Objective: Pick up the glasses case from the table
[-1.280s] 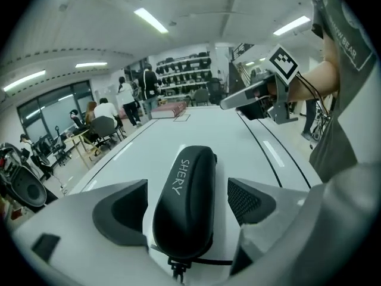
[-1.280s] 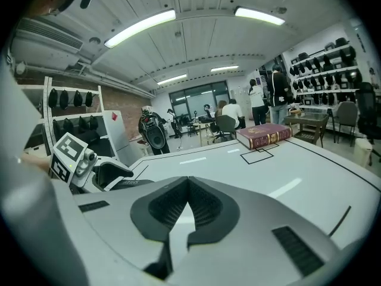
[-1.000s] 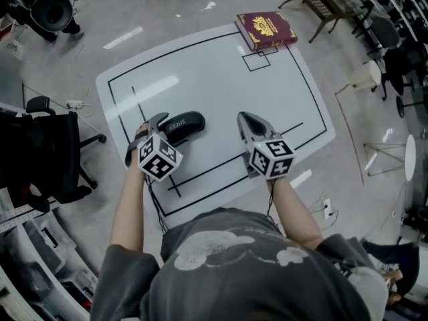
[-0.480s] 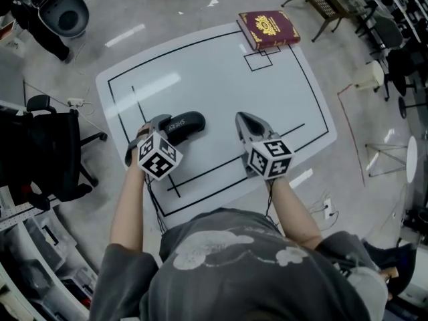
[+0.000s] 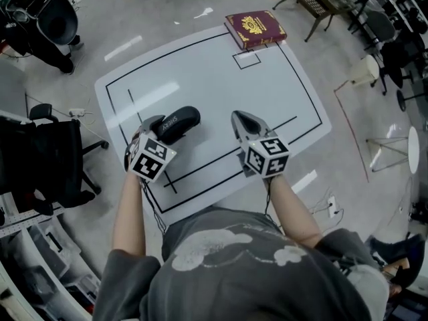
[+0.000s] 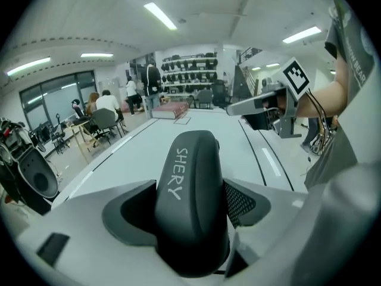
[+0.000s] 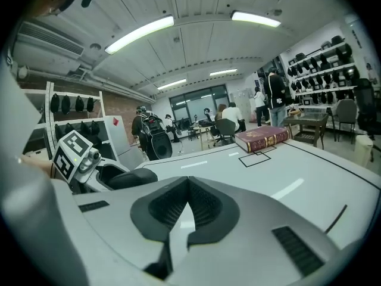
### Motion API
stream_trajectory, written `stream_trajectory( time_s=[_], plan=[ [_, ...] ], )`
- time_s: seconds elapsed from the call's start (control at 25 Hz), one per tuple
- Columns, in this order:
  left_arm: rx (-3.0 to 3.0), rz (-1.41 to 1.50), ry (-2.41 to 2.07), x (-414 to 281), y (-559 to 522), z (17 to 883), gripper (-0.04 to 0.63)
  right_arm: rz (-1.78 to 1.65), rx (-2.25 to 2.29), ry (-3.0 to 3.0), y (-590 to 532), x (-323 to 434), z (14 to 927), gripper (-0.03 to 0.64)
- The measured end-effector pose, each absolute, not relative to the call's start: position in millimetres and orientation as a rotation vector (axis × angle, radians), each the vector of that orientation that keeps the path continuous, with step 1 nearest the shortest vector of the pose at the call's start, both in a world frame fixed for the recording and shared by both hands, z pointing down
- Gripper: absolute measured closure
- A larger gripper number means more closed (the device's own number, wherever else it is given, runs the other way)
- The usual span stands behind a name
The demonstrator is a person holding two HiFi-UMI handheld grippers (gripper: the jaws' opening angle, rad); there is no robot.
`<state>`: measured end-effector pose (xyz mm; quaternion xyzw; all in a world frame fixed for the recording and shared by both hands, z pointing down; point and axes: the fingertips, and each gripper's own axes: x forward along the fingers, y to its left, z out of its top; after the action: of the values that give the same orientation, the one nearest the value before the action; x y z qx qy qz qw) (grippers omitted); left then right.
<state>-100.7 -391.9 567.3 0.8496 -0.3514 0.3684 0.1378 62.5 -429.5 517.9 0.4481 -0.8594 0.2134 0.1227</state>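
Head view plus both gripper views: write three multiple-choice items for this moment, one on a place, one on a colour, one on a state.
1. Where does the book lie?
A. On the floor
B. On a chair
C. At the far edge of the table

2. What colour is the glasses case?
A. White
B. Black
C. Red

3. How do the jaws of the right gripper stand?
A. Together, nothing between them
B. Wide apart
C. Closed on a pen

Answers: 1 C, it rests on the table's far edge; 2 B, the case is black with pale lettering; 3 A, its own view shows the pads meeting.
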Motion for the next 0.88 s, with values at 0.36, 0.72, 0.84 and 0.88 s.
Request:
stream_trajectory(
  time_s=[0.36, 0.72, 0.84, 0.88],
  plan=[
    [2.430, 0.874, -1.157, -94, -361, 517, 0.258, 0.569, 1.334, -2.595, -390, 79, 485, 0.618],
    [2.447, 0.784, -1.267, -75, -305, 482, 0.258, 0.515, 1.310, -2.639, -335, 96, 463, 0.618],
    [2.456, 0.750, -1.295, -67, -281, 471, 0.258, 0.495, 1.300, -2.666, -311, 103, 455, 0.618],
    [2.459, 0.747, -1.304, -65, -272, 468, 0.258, 0.489, 1.297, -2.674, -301, 105, 452, 0.618]
  ],
)
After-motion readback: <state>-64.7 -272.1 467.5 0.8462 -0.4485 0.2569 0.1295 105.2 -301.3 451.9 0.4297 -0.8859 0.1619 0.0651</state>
